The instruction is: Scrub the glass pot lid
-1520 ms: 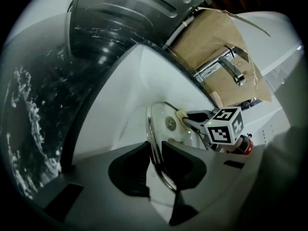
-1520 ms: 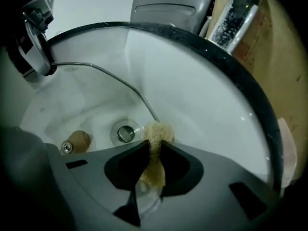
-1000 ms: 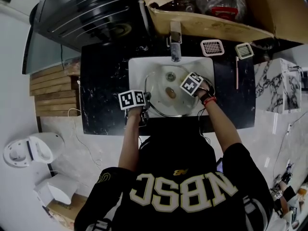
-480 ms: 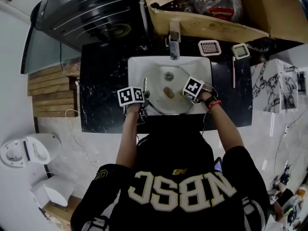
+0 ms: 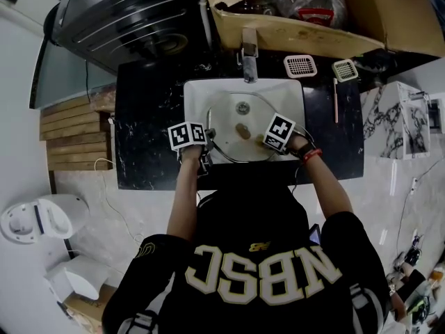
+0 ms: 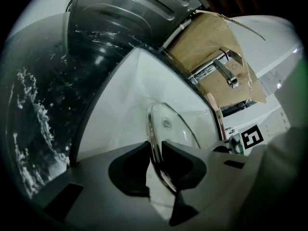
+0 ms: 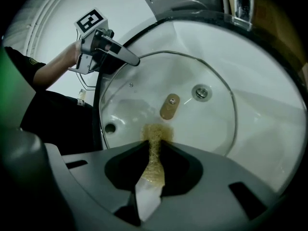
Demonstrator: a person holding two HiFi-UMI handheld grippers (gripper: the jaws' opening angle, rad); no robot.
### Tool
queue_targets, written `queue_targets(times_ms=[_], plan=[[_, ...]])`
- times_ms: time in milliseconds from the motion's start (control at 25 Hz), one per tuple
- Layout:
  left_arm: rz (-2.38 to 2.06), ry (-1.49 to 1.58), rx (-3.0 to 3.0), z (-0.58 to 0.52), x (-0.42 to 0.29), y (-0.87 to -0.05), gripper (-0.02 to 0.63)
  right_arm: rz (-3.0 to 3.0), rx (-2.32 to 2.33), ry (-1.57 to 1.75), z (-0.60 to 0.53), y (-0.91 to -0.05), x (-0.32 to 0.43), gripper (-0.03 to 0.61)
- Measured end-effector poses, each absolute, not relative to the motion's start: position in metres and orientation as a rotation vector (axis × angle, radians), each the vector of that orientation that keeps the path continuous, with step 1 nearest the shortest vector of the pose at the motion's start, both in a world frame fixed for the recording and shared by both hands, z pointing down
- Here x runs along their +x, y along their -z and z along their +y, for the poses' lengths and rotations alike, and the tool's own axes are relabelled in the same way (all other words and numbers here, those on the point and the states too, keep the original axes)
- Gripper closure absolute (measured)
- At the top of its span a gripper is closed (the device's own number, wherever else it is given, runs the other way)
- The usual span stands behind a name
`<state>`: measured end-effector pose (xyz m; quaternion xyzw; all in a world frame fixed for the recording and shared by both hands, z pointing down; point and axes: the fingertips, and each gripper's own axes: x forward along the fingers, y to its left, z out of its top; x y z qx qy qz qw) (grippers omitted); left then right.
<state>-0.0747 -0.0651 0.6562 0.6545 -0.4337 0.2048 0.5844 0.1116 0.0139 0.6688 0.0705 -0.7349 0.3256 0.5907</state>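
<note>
- Your left gripper (image 6: 154,162) is clamped on the rim of the glass pot lid (image 6: 173,124), which runs edge-on ahead of it over the sink (image 5: 198,92).
- Your right gripper (image 7: 154,158) pinches a scouring pad (image 7: 155,134). The lid's face lies straight ahead and the knob (image 7: 169,106) just beyond the pad.
</note>
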Motion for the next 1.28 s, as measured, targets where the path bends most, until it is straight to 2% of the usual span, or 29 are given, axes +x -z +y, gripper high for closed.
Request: queue_targets(times_ms=[600,1080,1280], plan=[[-1.022,-0.458,1.487,-0.065,-0.076,-0.656,0.528,-1.983,0.013,-0.978,0.044,-0.634,0.033,0.503],[-1.023,-0.484,1.475,-0.062,-0.077,-0.658,0.528,-2.094,0.282,-0.948,0.001,-0.641,-0.028,0.505],[-1.037,-0.457,1.446,-0.063,-0.077,-0.66,0.532,-2.084,0.354,-0.824,-0.022,-0.651,-0.036,0.505]])
